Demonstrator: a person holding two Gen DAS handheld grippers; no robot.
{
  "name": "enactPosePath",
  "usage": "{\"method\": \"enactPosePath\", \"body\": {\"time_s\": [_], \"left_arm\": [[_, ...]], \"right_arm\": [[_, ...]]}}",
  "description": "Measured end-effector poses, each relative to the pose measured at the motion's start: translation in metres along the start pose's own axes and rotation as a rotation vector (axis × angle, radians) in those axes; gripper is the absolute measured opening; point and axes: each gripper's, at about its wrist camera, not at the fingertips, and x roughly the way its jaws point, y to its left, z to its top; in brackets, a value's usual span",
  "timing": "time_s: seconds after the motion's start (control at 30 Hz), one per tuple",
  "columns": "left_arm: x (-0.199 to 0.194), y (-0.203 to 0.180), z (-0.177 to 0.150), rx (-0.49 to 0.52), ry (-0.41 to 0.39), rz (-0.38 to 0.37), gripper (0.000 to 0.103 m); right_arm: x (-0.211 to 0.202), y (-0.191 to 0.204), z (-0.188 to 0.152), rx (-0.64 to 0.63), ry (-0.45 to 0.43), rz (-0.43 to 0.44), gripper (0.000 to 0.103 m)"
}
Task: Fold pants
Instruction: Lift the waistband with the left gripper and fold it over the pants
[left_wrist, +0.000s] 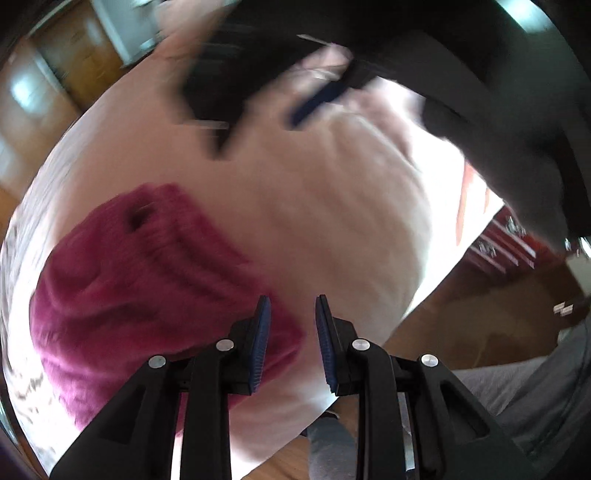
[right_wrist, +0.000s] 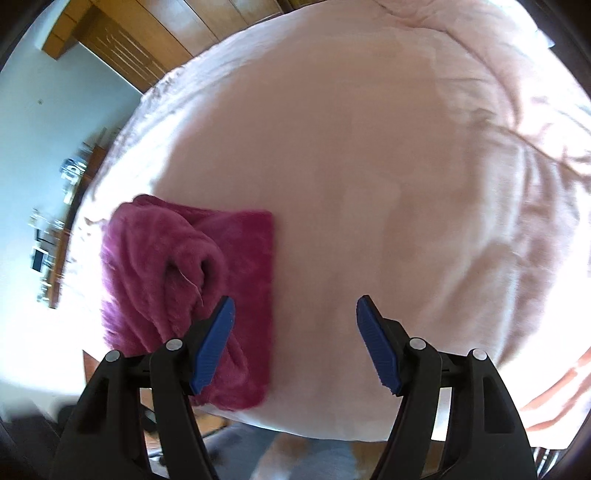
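Note:
The magenta fleece pants (right_wrist: 192, 288) lie folded in a compact bundle on the pale pink bed (right_wrist: 369, 166), near its front left edge. In the left wrist view the pants (left_wrist: 129, 280) lie left of centre. My left gripper (left_wrist: 292, 343) is open with a narrow gap, empty, just above the bundle's near right edge. My right gripper (right_wrist: 295, 343) is wide open and empty above the bed, its left finger over the bundle's right side. The right gripper also shows blurred at the top of the left wrist view (left_wrist: 317, 99).
The bed's front edge (left_wrist: 424, 295) drops to a wooden floor (left_wrist: 480, 317). The person's grey-trousered legs (left_wrist: 517, 391) stand at the bed edge. A wooden wardrobe (right_wrist: 129, 44) and a cluttered side table (right_wrist: 55, 229) stand beyond the bed. Rumpled bedding (right_wrist: 517, 129) lies to the right.

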Motion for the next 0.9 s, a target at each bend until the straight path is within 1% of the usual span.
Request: {"method": "enactPosePath", "body": {"time_s": [0.07,0.13,0.23,0.3,0.33,0.43,0.53,0.57,0.67,0.73,0.77,0.8,0.83,0.87,0.9], "left_arm": [[0.002,-0.004,-0.002,0.005,0.0,-0.013,0.025],[0.002,0.001,-0.005,-0.007,0.001,-0.007,0.025],[-0.002,0.011,-0.013,-0.048,0.003,-0.002,0.026],[-0.01,0.021,-0.022,-0.088,-0.005,0.0,0.026],[-0.014,0.029,-0.027,-0.125,-0.008,-0.005,0.026],[-0.024,0.047,-0.041,-0.213,-0.003,-0.006,0.026],[-0.033,0.066,-0.055,-0.31,0.001,0.006,0.026],[-0.035,0.069,-0.059,-0.327,0.0,0.012,0.027],[-0.039,0.08,-0.07,-0.385,-0.004,0.041,0.036],[-0.037,0.088,-0.075,-0.418,-0.007,0.049,0.037],[-0.037,0.09,-0.075,-0.429,-0.008,0.052,0.037],[-0.035,0.092,-0.075,-0.438,-0.01,0.054,0.037],[-0.032,0.095,-0.075,-0.446,-0.011,0.055,0.038],[-0.034,0.103,-0.074,-0.451,-0.011,0.056,0.038],[-0.032,0.107,-0.072,-0.455,-0.009,0.055,0.038]], "right_arm": [[0.003,0.006,0.008,-0.004,0.009,0.034,0.071],[0.007,0.016,0.016,-0.016,0.023,0.076,0.071],[0.015,0.027,0.025,-0.019,0.057,0.155,0.071],[0.025,0.034,0.032,0.001,0.094,0.219,0.071],[0.03,0.036,0.034,0.02,0.113,0.246,0.071],[0.048,0.036,0.038,0.104,0.159,0.307,0.071],[0.064,0.039,0.042,0.144,0.188,0.324,0.073],[0.068,0.042,0.043,0.145,0.195,0.327,0.075],[0.08,0.054,0.045,0.125,0.217,0.33,0.078],[0.087,0.061,0.045,0.104,0.225,0.309,0.078],[0.09,0.064,0.045,0.091,0.227,0.298,0.076],[0.093,0.067,0.045,0.075,0.228,0.276,0.068],[0.094,0.069,0.044,0.056,0.227,0.251,0.063],[0.095,0.07,0.044,0.044,0.224,0.234,0.051],[0.095,0.071,0.043,0.029,0.219,0.198,0.043]]}}
